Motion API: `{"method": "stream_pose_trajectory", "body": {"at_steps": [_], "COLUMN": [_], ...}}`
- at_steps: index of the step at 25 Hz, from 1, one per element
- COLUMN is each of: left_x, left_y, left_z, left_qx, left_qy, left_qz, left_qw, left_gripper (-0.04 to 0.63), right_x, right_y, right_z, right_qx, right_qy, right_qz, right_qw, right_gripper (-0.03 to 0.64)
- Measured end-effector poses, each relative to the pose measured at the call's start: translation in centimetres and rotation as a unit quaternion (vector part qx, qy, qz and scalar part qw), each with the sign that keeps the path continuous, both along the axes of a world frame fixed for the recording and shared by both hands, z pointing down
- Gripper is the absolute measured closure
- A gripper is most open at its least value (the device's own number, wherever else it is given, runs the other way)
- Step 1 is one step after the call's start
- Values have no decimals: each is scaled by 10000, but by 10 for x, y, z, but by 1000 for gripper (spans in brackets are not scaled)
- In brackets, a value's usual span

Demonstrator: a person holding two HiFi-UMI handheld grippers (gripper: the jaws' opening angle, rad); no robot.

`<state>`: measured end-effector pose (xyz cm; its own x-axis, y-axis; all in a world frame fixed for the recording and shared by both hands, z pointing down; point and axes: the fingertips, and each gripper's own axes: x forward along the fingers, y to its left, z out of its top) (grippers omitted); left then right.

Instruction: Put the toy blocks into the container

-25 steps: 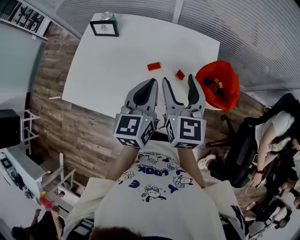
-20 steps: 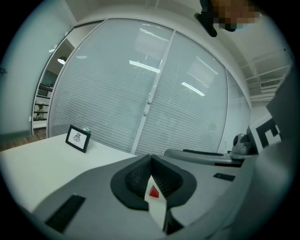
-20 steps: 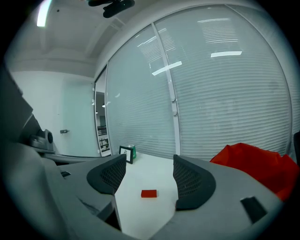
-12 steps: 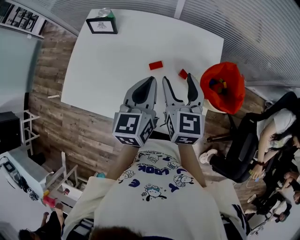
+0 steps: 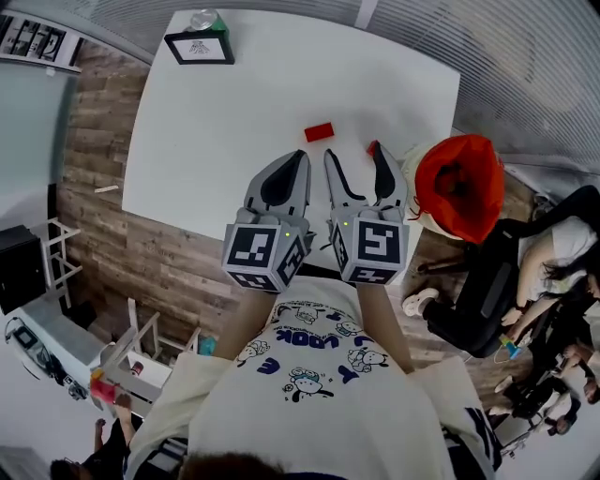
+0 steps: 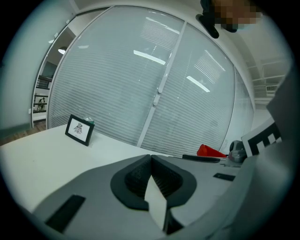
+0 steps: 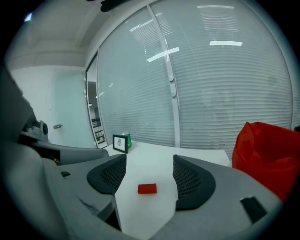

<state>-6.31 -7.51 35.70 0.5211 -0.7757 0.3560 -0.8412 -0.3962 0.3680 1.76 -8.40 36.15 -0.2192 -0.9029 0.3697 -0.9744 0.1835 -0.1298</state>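
**Two red blocks lie on the table and both grippers are empty**

We hold the two grippers side by side over the near edge of the white table. Our left gripper has its jaws pressed together, with nothing between them. Our right gripper has its jaws wide apart, and they hold nothing either.

A flat red block lies on the table, farther out than both grippers. In the right gripper view we see it through the gap between the jaws, but the jaws do not touch it. A smaller red block peeks out just beside the tip of the right gripper's right jaw, and most of it is hidden.

The red container stands to the right of the right gripper, by the table's right edge. We cannot tell if it stands on the table or just beside it.

Far away at the left corner stands a small picture frame, with a green can right behind it.
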Motion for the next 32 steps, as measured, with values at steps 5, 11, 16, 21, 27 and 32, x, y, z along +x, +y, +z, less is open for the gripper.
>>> {"method": "stream_pose_trajectory", "body": {"at_steps": [5,11,16,21,27,32], "left_x": [-9,-17,-24,-28,-35,-37], "left_y": [-9,-18,-24,-28,-33,-36], "left_z": [10,28,37,47,62,72], "left_qx": [-167,-353,-509,-655,-833,-952], "left_qy": [26,45,79,99,77,91], "left_qz": [-65,-135,-178,-193,-226,-257], "left_qw": [9998,9993,9985,9976,9962,9951], "left_gripper": [563,563,563,563,563,563], "right_x": [-11,-21,-28,-32,-39,-40], "right_y": [-10,-20,-28,-33,-37,-40], "right_z": [14,37,53,70,89,107], "right_qx": [-215,-483,-675,-873,-1109,-1290], "right_qy": [29,77,221,310,374,418], "right_qz": [-85,-160,-206,-240,-307,-287], "right_qw": [9997,9987,9973,9954,9927,9903], "right_gripper": [311,311,311,311,311,311]}}
